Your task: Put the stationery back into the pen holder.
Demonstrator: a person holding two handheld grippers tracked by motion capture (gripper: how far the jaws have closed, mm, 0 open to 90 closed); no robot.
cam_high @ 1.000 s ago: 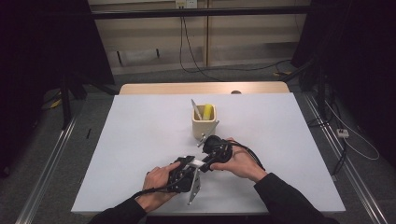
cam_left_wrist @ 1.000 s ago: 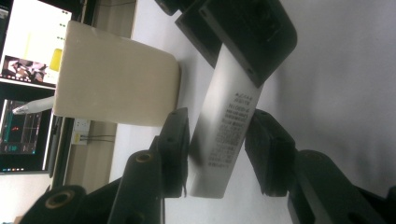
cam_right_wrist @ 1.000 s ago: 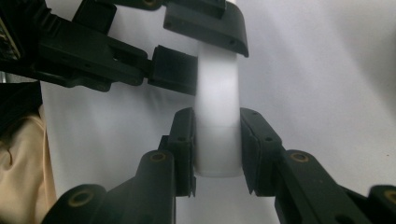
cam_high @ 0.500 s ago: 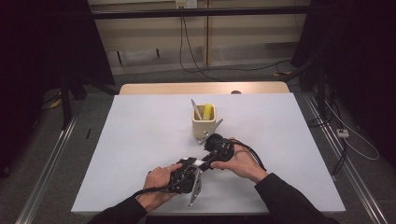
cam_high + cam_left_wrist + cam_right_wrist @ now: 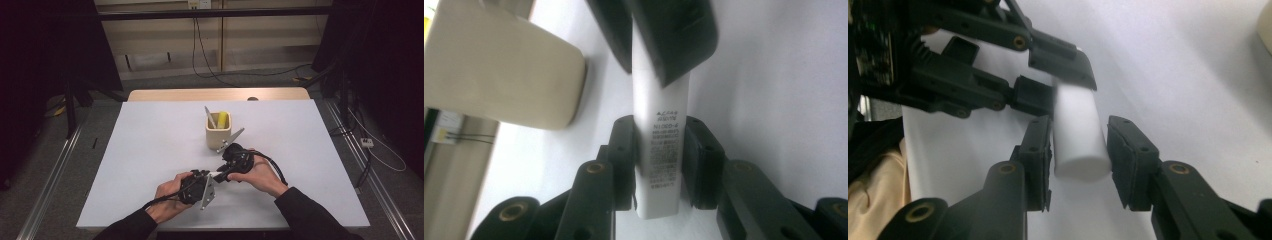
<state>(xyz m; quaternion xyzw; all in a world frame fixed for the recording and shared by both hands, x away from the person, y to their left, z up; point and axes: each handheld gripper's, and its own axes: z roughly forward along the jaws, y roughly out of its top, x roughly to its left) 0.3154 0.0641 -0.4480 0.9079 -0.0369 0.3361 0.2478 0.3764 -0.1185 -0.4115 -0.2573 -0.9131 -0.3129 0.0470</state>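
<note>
Between your two hands, near the front of the table (image 5: 150,150), lies a white tube (image 5: 659,130) — smooth, round plastic with fine grey print at one end. Its long axis runs straight from one pair of tongs to the other. Your left tongs (image 5: 659,165) are clamped on the printed end. Your right tongs (image 5: 1080,150) have just been opening — the plain end sits between the pads with a sliver of gap at one side, so the left hand carries it. A matte beige cup (image 5: 218,132) stands just beyond.
</note>
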